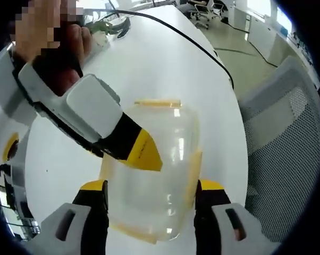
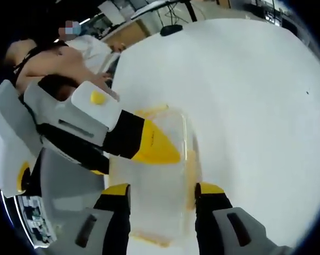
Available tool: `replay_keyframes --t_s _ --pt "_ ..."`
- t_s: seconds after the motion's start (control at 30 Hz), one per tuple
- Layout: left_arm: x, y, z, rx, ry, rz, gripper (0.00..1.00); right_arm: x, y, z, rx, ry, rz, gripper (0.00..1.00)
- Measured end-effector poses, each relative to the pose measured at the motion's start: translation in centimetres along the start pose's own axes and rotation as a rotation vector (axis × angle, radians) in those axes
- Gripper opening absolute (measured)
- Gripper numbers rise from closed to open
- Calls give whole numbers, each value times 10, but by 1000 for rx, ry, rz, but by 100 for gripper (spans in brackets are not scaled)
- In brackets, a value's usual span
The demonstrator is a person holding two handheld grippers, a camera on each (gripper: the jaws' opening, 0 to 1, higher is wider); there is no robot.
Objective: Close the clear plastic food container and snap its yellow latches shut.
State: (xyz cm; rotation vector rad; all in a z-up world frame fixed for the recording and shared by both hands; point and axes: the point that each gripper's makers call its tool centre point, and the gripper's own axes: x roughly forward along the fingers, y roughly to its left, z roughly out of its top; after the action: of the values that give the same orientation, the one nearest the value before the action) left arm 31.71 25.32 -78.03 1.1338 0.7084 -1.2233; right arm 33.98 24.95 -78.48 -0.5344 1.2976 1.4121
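The clear plastic container point(image 1: 170, 159) lies on the white table point(image 1: 165, 64) with its lid on. Yellow latches show at its far edge point(image 1: 157, 102) and right side point(image 1: 195, 169). My left gripper point(image 1: 152, 192) is open, its jaws standing to either side of the container. The right gripper's yellow tip point(image 1: 143, 153) rests over the lid's left part. In the right gripper view the same container point(image 2: 168, 186) sits between the jaws of my open right gripper point(image 2: 161, 195), with the left gripper's yellow tip point(image 2: 157, 146) over its lid. I cannot tell whether the latches are snapped.
A black cable point(image 1: 192, 40) runs across the far table. A grey mesh chair point(image 1: 287, 127) stands past the table's right edge. A person's hand point(image 1: 48, 32) holds the right gripper; an arm point(image 2: 48, 58) shows behind the left one. Bare tabletop point(image 2: 245, 106) spreads to the right.
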Motion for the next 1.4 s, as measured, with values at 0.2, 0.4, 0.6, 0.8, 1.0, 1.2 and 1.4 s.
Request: replay_keyframes --t_s 0.2,0.4,0.6,0.8,1.0,1.2,1.4 --pt "-4 6 0 8 5 -2 64 0 -1 0 1 -20 -4 47" --pt "-1 3 1 7 12 1 64 2 -1 -1 6 -20 4 48" --pt "0 2 1 7 25 2 64 2 0 -1 2 -14 3 48" --pt "1 0 3 13 25 1 63 1 -1 -2 3 -16 3 48" --pt "1 -4 5 46 31 8 59 1 -1 -2 4 -9 -3 49" --pt "1 -3 6 54 50 7 59 -1 -2 -1 3 -11 -15 50" --pt "-1 -1 6 46 62 -23 61 -1 -2 0 15 -6 -29 51"
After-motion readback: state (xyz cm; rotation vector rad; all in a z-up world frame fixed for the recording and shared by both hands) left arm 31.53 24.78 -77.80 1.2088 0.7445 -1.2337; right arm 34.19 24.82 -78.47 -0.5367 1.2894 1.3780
